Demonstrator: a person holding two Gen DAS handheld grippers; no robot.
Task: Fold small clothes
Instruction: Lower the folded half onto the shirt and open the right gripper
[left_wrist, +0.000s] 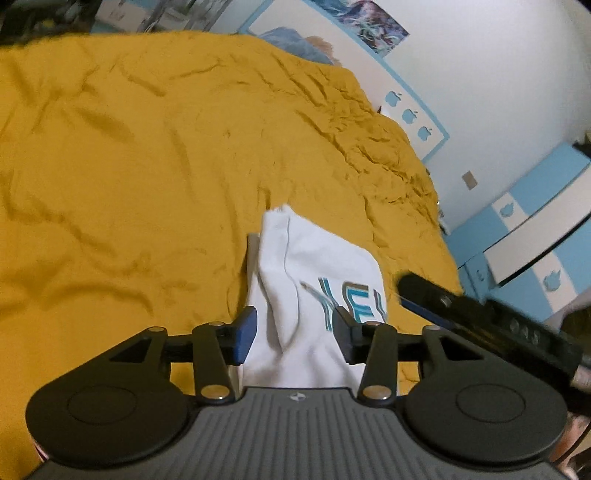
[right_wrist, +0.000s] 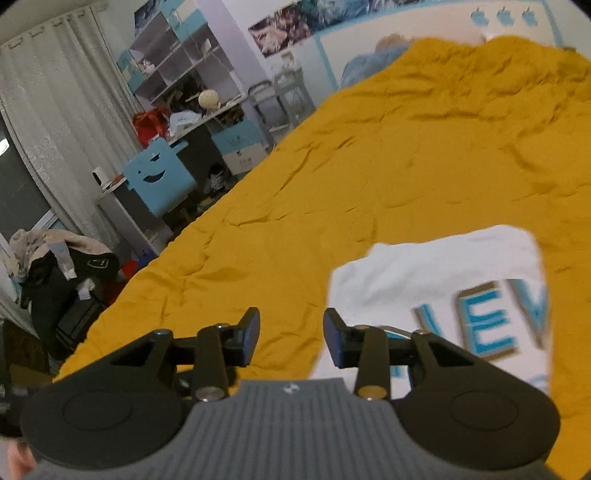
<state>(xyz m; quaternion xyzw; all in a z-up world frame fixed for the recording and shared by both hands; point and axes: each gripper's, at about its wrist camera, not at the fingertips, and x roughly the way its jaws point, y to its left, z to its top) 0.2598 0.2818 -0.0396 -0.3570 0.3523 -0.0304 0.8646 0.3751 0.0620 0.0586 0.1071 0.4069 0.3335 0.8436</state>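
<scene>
A small white garment with blue letters lies folded on the mustard-yellow bed cover. My left gripper stands open, and the garment's near part lies between its blue pads without being pinched. Fingers of my right gripper reach in from the right, close beside the garment. In the right wrist view the garment lies flat to the right on the bed cover. My right gripper is open over the yellow cover at the garment's left edge, with nothing between its pads.
A blue pillow lies at the head of the bed. A blue-and-white cabinet stands beside the bed. On the other side are a blue chair, a cluttered desk and shelves, and a pile of clothes.
</scene>
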